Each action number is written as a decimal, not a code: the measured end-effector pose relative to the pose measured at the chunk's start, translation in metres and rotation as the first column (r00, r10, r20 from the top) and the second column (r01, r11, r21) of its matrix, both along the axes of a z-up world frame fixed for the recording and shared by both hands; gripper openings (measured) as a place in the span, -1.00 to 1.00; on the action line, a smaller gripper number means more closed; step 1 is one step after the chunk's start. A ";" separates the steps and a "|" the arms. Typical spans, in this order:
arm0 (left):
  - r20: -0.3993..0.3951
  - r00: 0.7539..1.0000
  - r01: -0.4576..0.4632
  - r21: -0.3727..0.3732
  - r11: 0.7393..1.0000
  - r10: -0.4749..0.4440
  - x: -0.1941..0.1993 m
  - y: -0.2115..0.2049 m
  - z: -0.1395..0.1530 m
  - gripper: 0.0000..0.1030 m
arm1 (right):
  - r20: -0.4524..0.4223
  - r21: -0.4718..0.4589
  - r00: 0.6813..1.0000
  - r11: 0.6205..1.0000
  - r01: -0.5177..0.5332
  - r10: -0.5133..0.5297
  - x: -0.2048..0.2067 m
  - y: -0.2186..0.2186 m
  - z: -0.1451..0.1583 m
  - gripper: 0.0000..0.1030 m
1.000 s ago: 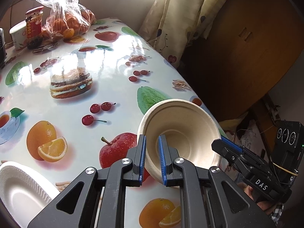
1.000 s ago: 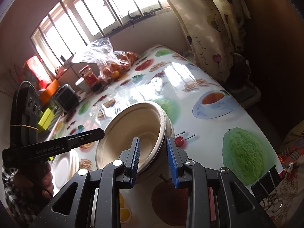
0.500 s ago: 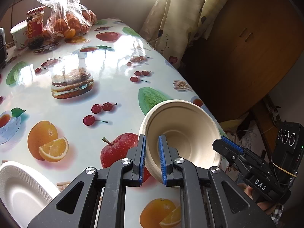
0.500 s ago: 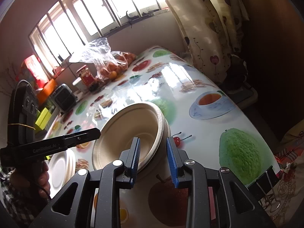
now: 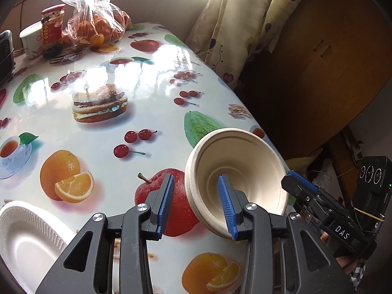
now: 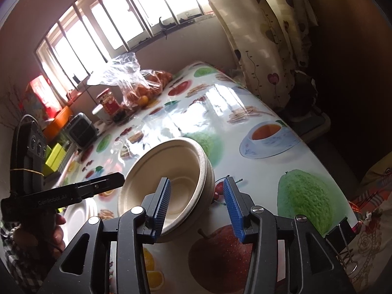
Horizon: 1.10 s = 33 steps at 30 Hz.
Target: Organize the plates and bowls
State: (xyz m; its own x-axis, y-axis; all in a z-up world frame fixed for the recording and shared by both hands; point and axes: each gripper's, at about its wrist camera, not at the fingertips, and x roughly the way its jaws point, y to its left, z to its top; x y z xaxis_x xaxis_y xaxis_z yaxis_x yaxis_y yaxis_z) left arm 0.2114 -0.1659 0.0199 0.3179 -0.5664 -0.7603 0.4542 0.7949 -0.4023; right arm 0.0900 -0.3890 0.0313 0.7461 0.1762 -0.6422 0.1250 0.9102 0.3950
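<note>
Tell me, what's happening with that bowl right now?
Left tongs open, straddling the bowl rim. Right tongs open, straddling the opposite rim. Bowl tilted on the table. Nothing in the way.

Your bowl (image 5: pixel 235 178) sits tilted near the surface's (image 5: pixel 103 134) right edge; plate (image 5: pixel 27 242) front-left; bag (image 5: pixel 98 22) and jar (image 5: pixel 51 29) far behind.

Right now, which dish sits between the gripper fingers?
The beige bowl: the left gripper and right gripper, both open, each straddle its rim. The white ribbed plate lies off to the side, untouched.
</note>
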 end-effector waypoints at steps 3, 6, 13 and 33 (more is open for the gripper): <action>-0.030 0.999 -0.023 -0.031 0.999 0.022 0.000 0.004 -0.003 -0.24 | -0.010 -0.015 1.000 1.000 0.005 -0.005 0.001 -0.001 0.000 -0.05; -0.043 0.999 -0.031 -0.040 0.999 0.029 0.000 0.004 -0.005 -0.24 | -0.016 0.006 1.000 1.000 -0.011 0.011 0.005 -0.003 -0.002 -0.05; -0.086 0.995 -0.047 -0.052 0.998 0.042 0.000 0.003 -0.013 -0.24 | -0.021 0.039 0.999 0.998 -0.048 0.049 0.011 -0.005 -0.009 -0.05; -0.115 0.993 -0.047 -0.088 0.995 0.037 -0.001 0.004 -0.018 -0.24 | -0.034 0.081 0.996 0.993 -0.082 0.085 0.016 -0.003 -0.015 -0.43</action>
State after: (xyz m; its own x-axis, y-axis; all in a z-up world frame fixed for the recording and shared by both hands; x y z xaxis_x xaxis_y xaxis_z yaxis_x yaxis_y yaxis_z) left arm 0.2105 -0.1619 0.0015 0.2579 -0.6222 -0.7392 0.3690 0.7705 -0.5198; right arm 0.1063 -0.3925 0.0160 0.7022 0.2885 -0.6509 0.0656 0.8841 0.4627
